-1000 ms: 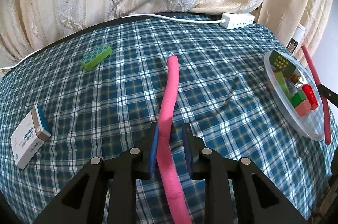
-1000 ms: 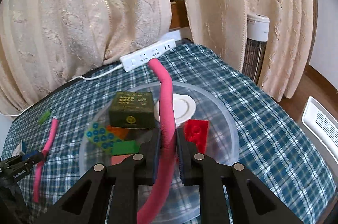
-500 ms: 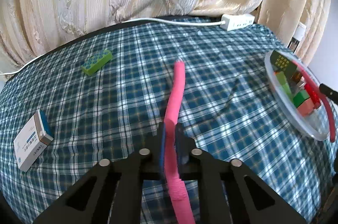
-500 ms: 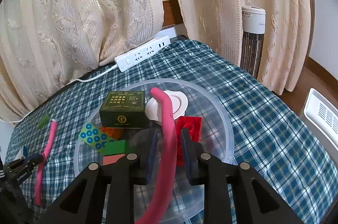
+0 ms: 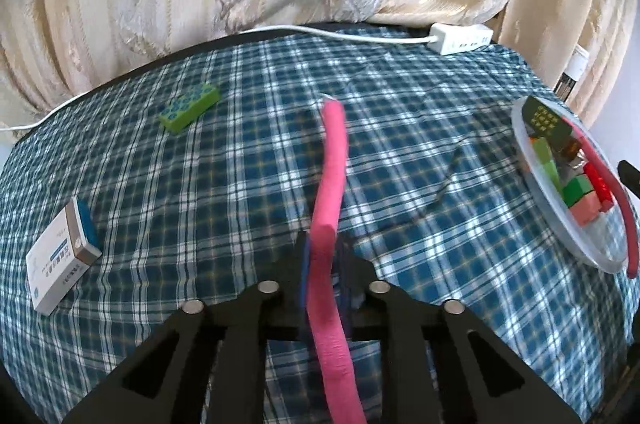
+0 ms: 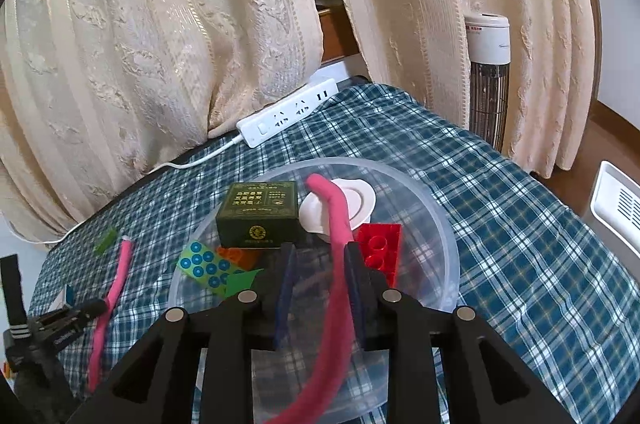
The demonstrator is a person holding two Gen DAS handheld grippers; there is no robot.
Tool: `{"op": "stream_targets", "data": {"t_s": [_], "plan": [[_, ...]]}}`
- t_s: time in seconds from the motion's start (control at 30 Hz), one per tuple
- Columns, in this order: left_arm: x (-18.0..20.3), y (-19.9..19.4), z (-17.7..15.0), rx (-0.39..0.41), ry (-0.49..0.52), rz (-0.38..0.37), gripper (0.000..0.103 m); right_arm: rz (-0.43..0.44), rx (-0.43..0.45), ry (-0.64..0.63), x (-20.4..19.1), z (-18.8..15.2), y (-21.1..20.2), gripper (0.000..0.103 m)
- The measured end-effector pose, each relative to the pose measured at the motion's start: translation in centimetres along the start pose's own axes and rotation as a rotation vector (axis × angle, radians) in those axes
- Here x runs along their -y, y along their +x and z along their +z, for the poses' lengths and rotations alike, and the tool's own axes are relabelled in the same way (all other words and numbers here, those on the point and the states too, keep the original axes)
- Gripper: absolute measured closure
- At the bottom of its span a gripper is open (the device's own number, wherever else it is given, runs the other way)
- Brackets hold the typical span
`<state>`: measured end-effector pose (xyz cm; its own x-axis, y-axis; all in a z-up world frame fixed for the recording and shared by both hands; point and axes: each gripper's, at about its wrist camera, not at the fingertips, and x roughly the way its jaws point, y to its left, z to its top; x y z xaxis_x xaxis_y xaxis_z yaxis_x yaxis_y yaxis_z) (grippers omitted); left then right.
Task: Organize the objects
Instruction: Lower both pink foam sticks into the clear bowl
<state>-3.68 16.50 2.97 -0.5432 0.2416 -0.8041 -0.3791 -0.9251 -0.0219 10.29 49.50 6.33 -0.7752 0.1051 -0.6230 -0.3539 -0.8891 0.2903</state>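
Note:
My left gripper is shut on a pink foam stick that points away over the blue plaid cloth. My right gripper is open over the clear round tray; a second pink foam stick lies loose between its fingers, resting against the right finger, with its tip in the tray. The tray holds a dark green box, a white lid, a red brick and a green dotted block. The tray also shows at the right of the left wrist view.
A green dotted block and a white medicine box lie on the cloth at the left. A white power strip lies at the table's back edge by the curtains. A heater stands beyond the table.
My left gripper shut on its pink stick and lifted it slightly. My right gripper opened and let go of its stick over the tray.

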Motion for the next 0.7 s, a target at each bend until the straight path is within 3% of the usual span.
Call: {"op": "stream_targets", "data": {"t_s": [0.1, 0.27, 0.37, 0.4, 0.7], "plan": [[-0.1, 0.2, -0.1, -0.009, -0.006, -0.004, 0.076, 0.006, -0.001, 0.008, 0.1, -0.1, 0.0, 0.075], [0.0, 0.7, -0.5, -0.021, 0.002, 0.001, 0.076, 0.013, 0.005, 0.007, -0.2, -0.1, -0.1, 0.075], [0.2, 0.7, -0.5, -0.019, 0.017, 0.006, 0.079, 0.018, 0.012, 0.005, -0.3, 0.0, -0.3, 0.075], [0.2, 0.6, -0.5, -0.018, 0.020, 0.010, 0.088, 0.020, 0.013, 0.005, -0.3, 0.0, -0.3, 0.075], [2.2, -2.1, 1.0, 0.057, 0.044, -0.044, 0.088, 0.021, 0.027, 0.022, 0.2, 0.1, -0.6, 0.075]]}}
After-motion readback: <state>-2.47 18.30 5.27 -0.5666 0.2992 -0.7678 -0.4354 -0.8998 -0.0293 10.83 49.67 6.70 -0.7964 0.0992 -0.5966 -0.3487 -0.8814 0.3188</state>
